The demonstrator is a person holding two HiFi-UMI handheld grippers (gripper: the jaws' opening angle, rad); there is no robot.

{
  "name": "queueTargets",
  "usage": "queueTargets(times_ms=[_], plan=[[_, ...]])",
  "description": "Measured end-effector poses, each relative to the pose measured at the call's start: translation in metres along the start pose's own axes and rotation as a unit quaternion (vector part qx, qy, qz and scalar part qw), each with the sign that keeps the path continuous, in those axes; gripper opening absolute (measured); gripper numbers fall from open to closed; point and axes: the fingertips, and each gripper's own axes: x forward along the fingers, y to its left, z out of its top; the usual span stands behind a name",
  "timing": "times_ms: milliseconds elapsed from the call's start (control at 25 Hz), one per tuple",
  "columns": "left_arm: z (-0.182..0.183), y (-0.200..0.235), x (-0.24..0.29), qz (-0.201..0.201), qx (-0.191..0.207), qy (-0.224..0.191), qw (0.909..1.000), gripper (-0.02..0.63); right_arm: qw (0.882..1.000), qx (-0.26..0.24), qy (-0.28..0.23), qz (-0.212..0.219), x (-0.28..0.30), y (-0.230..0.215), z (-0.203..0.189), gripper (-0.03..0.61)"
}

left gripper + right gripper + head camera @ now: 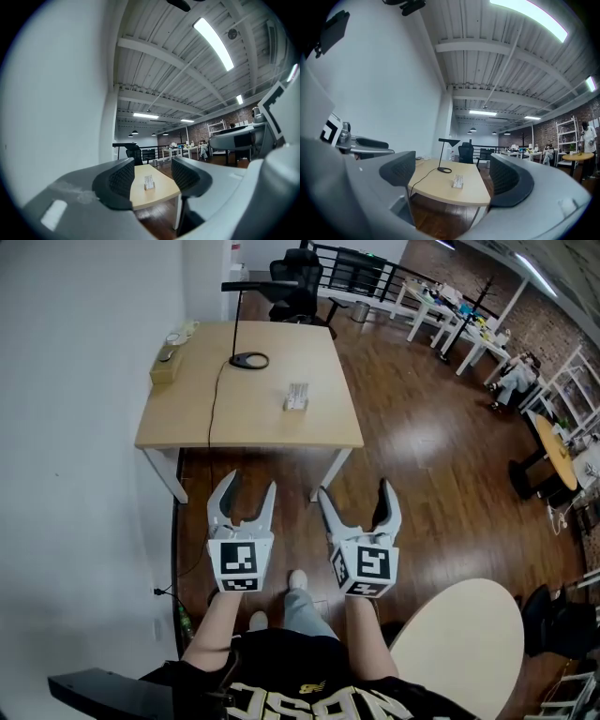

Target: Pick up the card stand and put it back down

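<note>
My left gripper (249,482) has its jaws partly apart and my right gripper (354,488) stands wider, both empty, short of the table's (262,423) near edge. The card stand (296,397) sits toward the table's right edge.

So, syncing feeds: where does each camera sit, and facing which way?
Head view: on the person's head, steeply down; left claw, right claw, forearms show.
Left gripper view: on the left claw, level through its open jaws.
Right gripper view: on the right claw, level; left claw at left edge.
All share the card stand on the table.
</note>
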Motion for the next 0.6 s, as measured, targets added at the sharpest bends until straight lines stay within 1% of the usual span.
queueTargets(times_ms=[160,280,360,440,600], plan=[[0.0,0.005,0.049,0.014,0.012,0.014,0.9997,0.246,0.998,0.051,0.002,0.035,0.05,-0.017,0.0,0.489],[0.017,0.003,0.089,0.018,0.025,0.004,0.9995,0.247,0.997,0.055,-0.018,0.05,0.091,-0.036,0.013,0.489],[0.031,0.003,0.113,0.026,0.033,-0.006,0.9991,0.247,0.995,0.073,-0.025,0.057,0.12,-0.051,0.016,0.489],[0.039,0.007,0.135,0.043,0.039,-0.012,0.9982,0.246,0.993,0.089,-0.032,0.072,0.146,-0.059,0.019,0.489],[0.041,0.013,0.166,0.074,0.031,-0.007,0.9968,0.245,0.991,0.085,-0.039,0.097,0.176,-0.07,0.019,0.489]])
